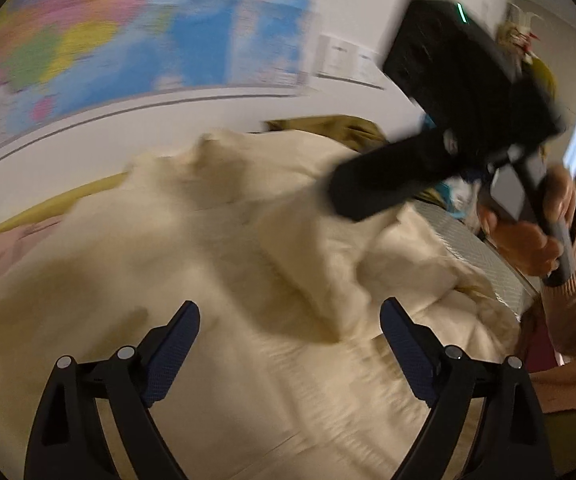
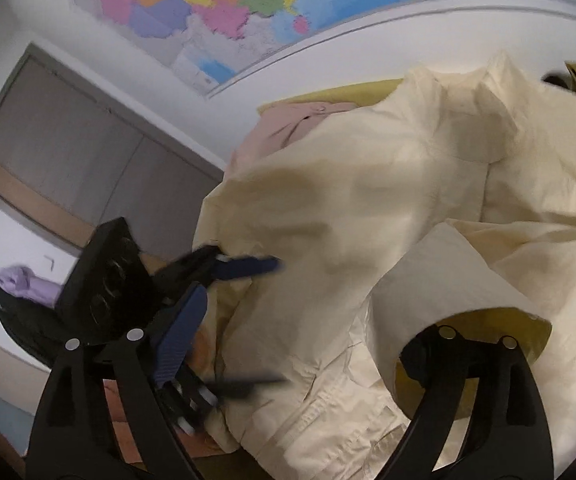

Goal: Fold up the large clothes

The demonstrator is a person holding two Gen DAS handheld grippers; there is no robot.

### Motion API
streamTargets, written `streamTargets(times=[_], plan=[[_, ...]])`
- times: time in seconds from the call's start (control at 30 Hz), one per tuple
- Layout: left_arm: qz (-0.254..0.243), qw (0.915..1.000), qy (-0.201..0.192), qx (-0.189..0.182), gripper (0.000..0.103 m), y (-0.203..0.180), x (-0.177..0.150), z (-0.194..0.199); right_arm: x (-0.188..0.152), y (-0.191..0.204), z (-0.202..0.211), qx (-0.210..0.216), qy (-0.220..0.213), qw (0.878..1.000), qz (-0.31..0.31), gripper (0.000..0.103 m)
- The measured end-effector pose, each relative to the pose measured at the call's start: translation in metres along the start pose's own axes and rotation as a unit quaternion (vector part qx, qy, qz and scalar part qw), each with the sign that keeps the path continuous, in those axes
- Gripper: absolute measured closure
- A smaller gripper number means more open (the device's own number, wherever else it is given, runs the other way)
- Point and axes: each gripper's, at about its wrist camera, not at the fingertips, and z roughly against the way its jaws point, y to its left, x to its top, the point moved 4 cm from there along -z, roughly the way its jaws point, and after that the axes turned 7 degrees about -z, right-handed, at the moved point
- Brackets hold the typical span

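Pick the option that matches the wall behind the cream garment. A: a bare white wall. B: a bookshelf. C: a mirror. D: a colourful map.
D: a colourful map with pink, yellow, green and blue patches hangs on the wall above the cream garment.

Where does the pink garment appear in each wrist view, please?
Left wrist: the pink garment lies at the left edge, beyond the cream jacket.
Right wrist: it shows at upper centre, peeking from behind the cream jacket's far edge.
Shared landmark: the wall map, above the clothes in both.
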Motion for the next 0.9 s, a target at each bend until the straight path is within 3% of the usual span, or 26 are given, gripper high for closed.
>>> streamTargets(times=[0.07, 0.13, 0.2, 0.27, 0.37, 0.43, 0.57, 0.7, 0.83, 0.9], plan=[[-0.009, 0.9999, 0.007, -0.01, 0.015, -0.012, 0.005, -0.015, 0.001, 0.011, 0.006, -0.01, -0.007, 1.0, 0.012, 0.017], [-0.004, 1.0, 0.003, -0.008, 0.025, -0.015, 0.011, -0.028, -0.001, 0.015, 0.015, -0.018, -0.014, 1.0, 0.018, 0.022], [0.005, 0.9998, 0.012, 0.014, 0.04, -0.007, 0.013, -0.036, -0.001, 0.009, 0.028, -0.026, -0.03, 0.999, 0.008, 0.02], [0.038, 0.9986, 0.032, 0.015, 0.05, 0.009, 0.008, -0.044, -0.006, 0.003, 0.046, -0.015, -0.045, 0.999, 0.004, 0.017], [0.094, 0.9933, 0.066, 0.012, 0.051, 0.035, -0.01, -0.049, -0.014, -0.007, 0.076, -0.013, -0.075, 0.997, 0.008, 0.016], [0.119, 0.9898, 0.077, 0.019, 0.047, 0.048, -0.023, -0.045, -0.017, -0.017, 0.094, -0.022, -0.107, 0.994, 0.015, 0.014], [0.142, 0.9878, 0.063, 0.009, 0.036, 0.059, -0.034, -0.024, -0.026, -0.06, 0.105, -0.106, -0.147, 0.983, 0.002, 0.019], [0.099, 0.9949, 0.016, -0.009, 0.016, 0.04, -0.017, -0.004, -0.04, -0.103, 0.075, -0.142, -0.117, 0.983, -0.019, 0.033], [0.076, 0.997, 0.01, -0.003, 0.011, 0.027, 0.003, -0.012, -0.043, -0.109, 0.03, -0.15, -0.091, 0.984, -0.006, 0.044], [0.057, 0.9978, 0.023, 0.025, 0.01, 0.023, 0.013, -0.025, -0.044, -0.101, 0.013, -0.156, -0.086, 0.984, 0.022, 0.046]])
